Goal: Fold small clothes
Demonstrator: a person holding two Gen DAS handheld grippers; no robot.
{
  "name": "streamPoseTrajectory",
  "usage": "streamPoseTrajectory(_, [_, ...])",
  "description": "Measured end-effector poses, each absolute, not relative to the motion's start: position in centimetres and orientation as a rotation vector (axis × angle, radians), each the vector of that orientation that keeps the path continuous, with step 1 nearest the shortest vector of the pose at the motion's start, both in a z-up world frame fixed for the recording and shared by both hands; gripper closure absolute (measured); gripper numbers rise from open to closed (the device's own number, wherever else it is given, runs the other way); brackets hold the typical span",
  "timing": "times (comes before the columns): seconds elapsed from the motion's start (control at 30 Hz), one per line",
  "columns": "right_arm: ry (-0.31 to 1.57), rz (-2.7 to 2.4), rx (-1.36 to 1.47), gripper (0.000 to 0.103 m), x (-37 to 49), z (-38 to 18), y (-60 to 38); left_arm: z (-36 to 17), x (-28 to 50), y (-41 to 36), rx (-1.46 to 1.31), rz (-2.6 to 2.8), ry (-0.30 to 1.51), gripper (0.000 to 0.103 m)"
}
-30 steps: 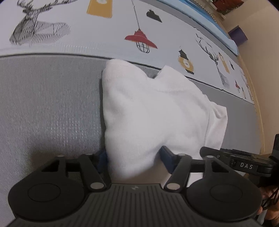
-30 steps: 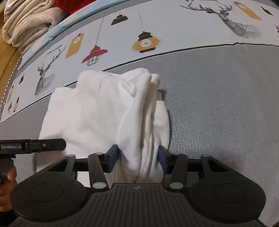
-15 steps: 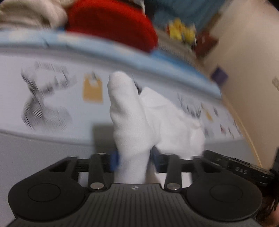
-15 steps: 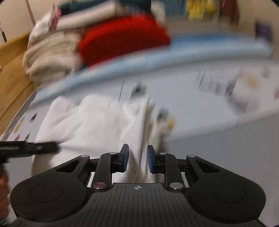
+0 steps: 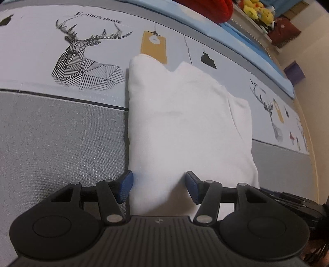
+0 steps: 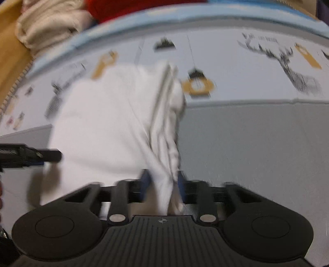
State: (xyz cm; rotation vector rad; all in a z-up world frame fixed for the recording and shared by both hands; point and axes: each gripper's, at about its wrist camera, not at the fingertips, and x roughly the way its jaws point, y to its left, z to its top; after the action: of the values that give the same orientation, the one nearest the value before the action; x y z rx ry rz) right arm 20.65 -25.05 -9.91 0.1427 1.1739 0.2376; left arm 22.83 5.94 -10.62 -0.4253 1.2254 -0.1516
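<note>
A white folded garment (image 5: pixel 185 127) lies on the grey and printed bed cover (image 5: pixel 61 133). My left gripper (image 5: pixel 159 185) is open, its blue pads either side of the garment's near left edge. In the blurred right wrist view the garment (image 6: pixel 107 127) shows its layered right edge. My right gripper (image 6: pixel 162 184) has its pads close around that bunched edge, apparently shut on it. The left gripper's finger (image 6: pixel 30 156) shows at the left of that view.
The cover carries deer (image 5: pixel 86 59) and lamp prints. A stack of beige and red folded textiles (image 6: pixel 53 26) lies at the far edge. Shelves with toys (image 5: pixel 257 10) stand at the back right, near the wall.
Both grippers lifted the garment's near edge and carried it forward, then lowered it. The garment now lies farther up on the printed band. The left gripper has opened.
</note>
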Motion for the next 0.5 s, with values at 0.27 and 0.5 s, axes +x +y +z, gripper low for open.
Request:
streamPoseTrajectory(0.27, [1.169,0.243,0.144,0.093,20.33,-10.25,-25.33,-10.58,22.68,5.63,-0.382,-0.155,1.228,0.039])
streamPoseTrajectory(0.5, [1.172,0.218,0.105,0.088,20.29,-10.49,-24.93,-11.12,22.15,5.77,-0.341,-0.157,1.247,0.032])
